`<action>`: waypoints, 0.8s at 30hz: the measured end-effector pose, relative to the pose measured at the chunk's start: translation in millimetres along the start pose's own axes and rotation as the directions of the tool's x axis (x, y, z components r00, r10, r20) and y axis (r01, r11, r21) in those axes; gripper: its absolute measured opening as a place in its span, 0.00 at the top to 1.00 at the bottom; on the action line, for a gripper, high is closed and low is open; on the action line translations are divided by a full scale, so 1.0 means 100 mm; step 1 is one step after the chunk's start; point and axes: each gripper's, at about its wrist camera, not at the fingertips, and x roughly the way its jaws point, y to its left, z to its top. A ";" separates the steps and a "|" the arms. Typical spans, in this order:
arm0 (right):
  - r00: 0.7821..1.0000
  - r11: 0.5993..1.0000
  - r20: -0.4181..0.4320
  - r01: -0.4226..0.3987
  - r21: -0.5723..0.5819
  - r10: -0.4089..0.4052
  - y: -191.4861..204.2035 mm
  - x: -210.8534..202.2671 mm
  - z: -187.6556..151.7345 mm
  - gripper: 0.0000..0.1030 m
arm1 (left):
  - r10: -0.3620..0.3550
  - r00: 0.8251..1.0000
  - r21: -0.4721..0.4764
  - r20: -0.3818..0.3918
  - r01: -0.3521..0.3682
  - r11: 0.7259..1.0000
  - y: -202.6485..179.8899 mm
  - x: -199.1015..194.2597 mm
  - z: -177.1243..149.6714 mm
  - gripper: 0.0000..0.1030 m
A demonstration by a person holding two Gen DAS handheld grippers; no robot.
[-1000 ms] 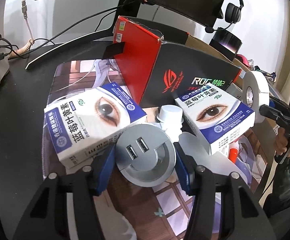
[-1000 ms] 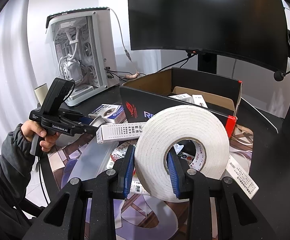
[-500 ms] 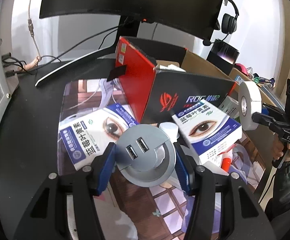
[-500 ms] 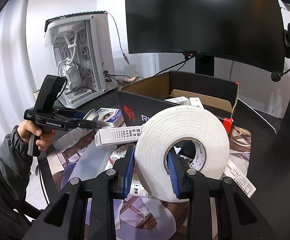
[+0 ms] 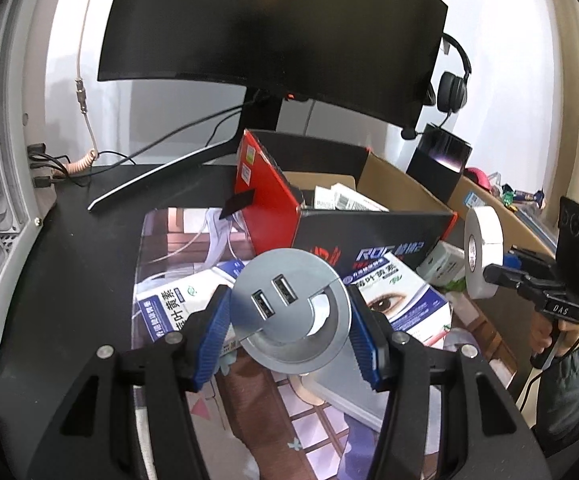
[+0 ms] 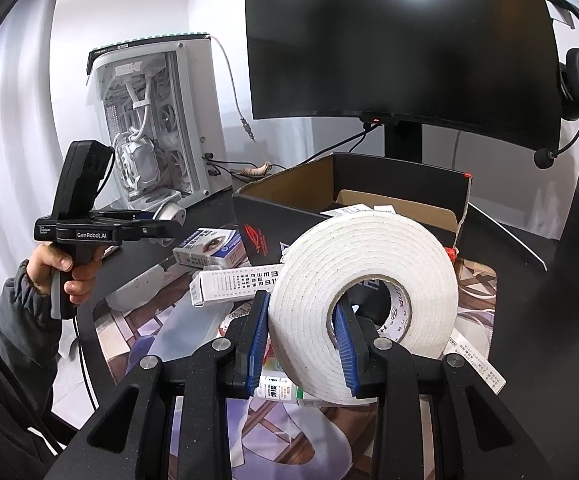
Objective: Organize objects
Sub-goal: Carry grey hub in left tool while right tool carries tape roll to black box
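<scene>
Lower centre: the left gripper [image 5: 289, 326], jaws part-open, clamps the rigid, likely smooth round grey metal USB hub [image 5: 289, 312] by its rim. The right gripper [image 6: 301, 344], nearly closed, pinches the light, compressible white foam tape roll [image 6: 363, 304] through its wall, before the open black cardboard box [image 6: 349, 184].

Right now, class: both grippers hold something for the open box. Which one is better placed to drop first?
Probably the left gripper: its silver USB hub hangs just before the box. The right's tape roll sits lower, off the box's corner.
</scene>
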 end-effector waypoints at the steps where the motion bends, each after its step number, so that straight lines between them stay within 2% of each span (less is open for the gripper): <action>1: 1.000 1.000 0.002 0.001 0.003 -0.001 0.00 0.00 0.00 0.69 | 0.001 1.000 -0.002 0.015 -0.001 1.000 -0.01 -0.03 0.02 0.47; 14: 0.999 1.000 0.039 0.003 0.030 -0.004 0.05 -0.08 0.09 0.69 | 0.005 0.998 0.003 0.065 -0.005 1.000 -0.22 -0.17 0.13 0.46; 24: 0.999 0.998 0.047 -0.003 0.055 0.001 0.01 -0.14 0.29 0.69 | 0.012 0.997 0.020 0.077 -0.013 1.000 -0.44 -0.14 0.31 0.46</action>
